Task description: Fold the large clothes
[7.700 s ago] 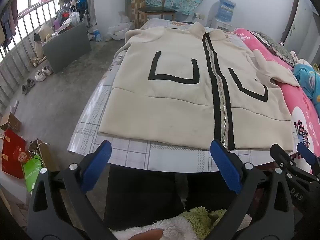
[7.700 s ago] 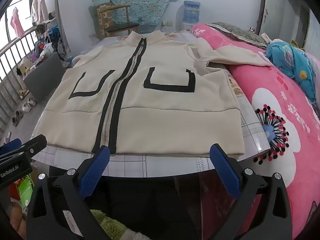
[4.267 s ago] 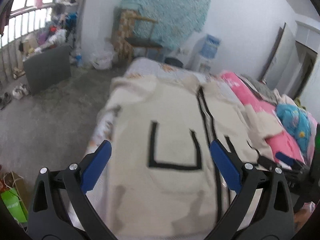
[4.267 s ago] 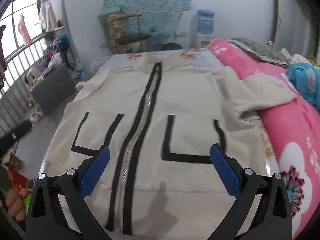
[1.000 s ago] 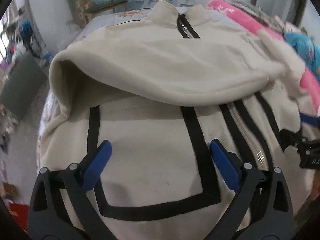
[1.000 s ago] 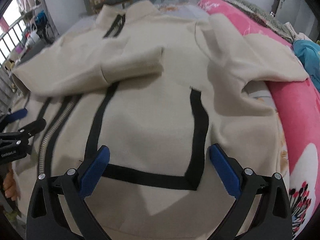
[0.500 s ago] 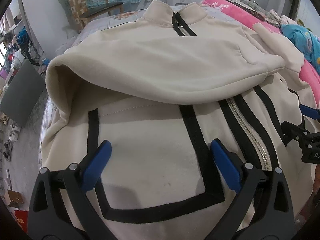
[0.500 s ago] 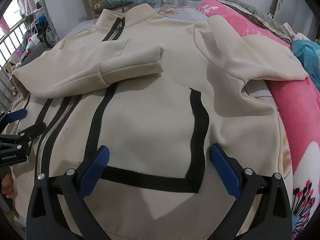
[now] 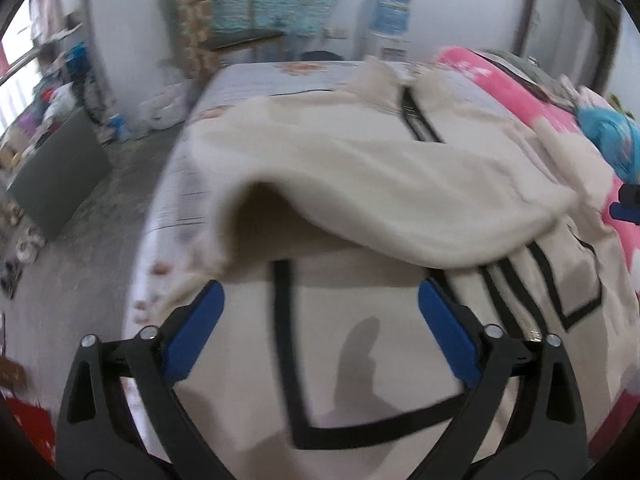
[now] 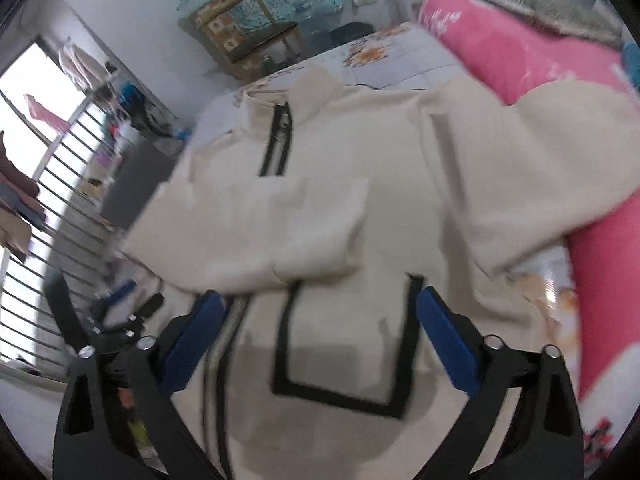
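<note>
The jacket [image 9: 360,360] lies face up on the worktop [image 9: 280,76], collar far from the person and hem near, so its zip [image 10: 216,364] runs lengthwise away from both grippers. The left sleeve [image 9: 400,204] is already laid across the chest, its cuff reaching past the zip toward the right. The right sleeve [image 10: 532,184] is not yet folded: it spreads out sideways onto the pink bedding [image 10: 520,52], its long axis running across the jacket, away from the body. That sleeve lies ahead of and to the right of the right gripper [image 10: 316,344], and well apart from the left gripper [image 9: 320,340], which hangs over the left chest pocket; so the right hand is plainly the nearer one for the coming fold, I judge. Both sets of jaws stand spread wide with nothing between them; each has just been closing slightly, with only the jacket's flat front below. Both views are blurred.
</note>
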Motion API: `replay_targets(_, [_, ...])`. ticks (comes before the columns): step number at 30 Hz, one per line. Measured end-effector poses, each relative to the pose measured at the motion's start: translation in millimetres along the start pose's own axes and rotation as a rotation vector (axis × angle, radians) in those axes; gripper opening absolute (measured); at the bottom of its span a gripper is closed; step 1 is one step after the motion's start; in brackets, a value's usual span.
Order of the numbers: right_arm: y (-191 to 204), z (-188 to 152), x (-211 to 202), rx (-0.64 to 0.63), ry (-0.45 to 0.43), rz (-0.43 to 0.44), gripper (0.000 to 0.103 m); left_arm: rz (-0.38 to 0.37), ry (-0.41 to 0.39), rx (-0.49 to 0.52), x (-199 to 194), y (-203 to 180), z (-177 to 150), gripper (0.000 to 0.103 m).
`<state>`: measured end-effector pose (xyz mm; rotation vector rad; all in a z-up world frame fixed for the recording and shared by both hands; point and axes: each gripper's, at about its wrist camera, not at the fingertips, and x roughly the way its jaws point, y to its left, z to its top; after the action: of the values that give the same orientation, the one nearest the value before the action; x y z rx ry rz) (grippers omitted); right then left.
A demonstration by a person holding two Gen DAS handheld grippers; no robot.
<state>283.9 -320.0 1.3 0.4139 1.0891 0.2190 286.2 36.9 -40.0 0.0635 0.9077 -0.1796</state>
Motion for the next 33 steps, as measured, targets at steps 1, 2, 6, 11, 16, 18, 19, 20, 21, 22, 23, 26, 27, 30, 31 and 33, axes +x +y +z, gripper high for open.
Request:
replay_targets(1, [-1, 7, 8, 0.006, 0.012, 0.023, 0.091, 0.018, 0.006, -0.011, 3, 6, 0, 0.078])
replay_targets(2, [-1, 12, 16, 0.019, 0.028, 0.048, 0.087, 0.027, 0.014, -0.021, 6, 10, -1, 0.073])
replay_targets(6, [-12, 29, 51, 0.097, 0.093, 0.061, 0.074, 0.047, 0.061, -0.086, 20, 32, -6, 0.056])
replay_targets(11, [-17, 41, 79, 0.079, 0.126, -0.043, 0.057, 0.052, 0.04, -0.138, 21, 52, -6, 0.043])
replay_targets(16, [-8, 41, 96, -0.004, 0.169, -0.08, 0.037, 0.053, 0.011, -0.232, 23, 73, -6, 0.031])
replay_targets(18, [-4, 41, 97, -0.042, 0.168, -0.1, 0.03, 0.053, -0.002, -0.271, 23, 80, -7, 0.028])
replay_targets(19, [-2, 42, 97, -0.066, 0.166, -0.11, 0.022, 0.053, -0.008, -0.289, 22, 83, -8, 0.026])
replay_targets(20, [-1, 44, 98, -0.08, 0.167, -0.113, 0.015, 0.055, -0.011, -0.3, 23, 86, -8, 0.024])
replay_targets(21, [-1, 46, 98, -0.084, 0.169, -0.108, 0.013, 0.058, -0.016, -0.312, 22, 87, -9, 0.023])
replay_targets(22, [0, 49, 97, -0.088, 0.167, -0.097, 0.009, 0.06, -0.022, -0.323, 22, 89, -10, 0.022])
replay_targets(23, [3, 55, 95, -0.098, 0.159, -0.084, 0.008, 0.06, -0.025, -0.328, 22, 90, -10, 0.021])
replay_targets(26, [17, 82, 75, -0.13, 0.096, -0.052, 0.008, 0.069, -0.031, -0.333, 22, 89, -12, 0.021])
replay_targets(27, [26, 98, 62, -0.142, 0.045, -0.037, 0.008, 0.072, -0.032, -0.331, 22, 88, -12, 0.021])
replay_targets(30, [51, 133, 10, -0.207, -0.138, -0.01, 0.008, 0.084, -0.031, -0.317, 22, 85, -12, 0.021])
replay_targets(31, [57, 139, -10, -0.233, -0.204, -0.012, 0.008, 0.086, -0.03, -0.311, 22, 84, -13, 0.021])
replay_targets(33, [57, 140, -29, -0.258, -0.268, -0.033, 0.008, 0.086, -0.031, -0.301, 22, 81, -12, 0.021])
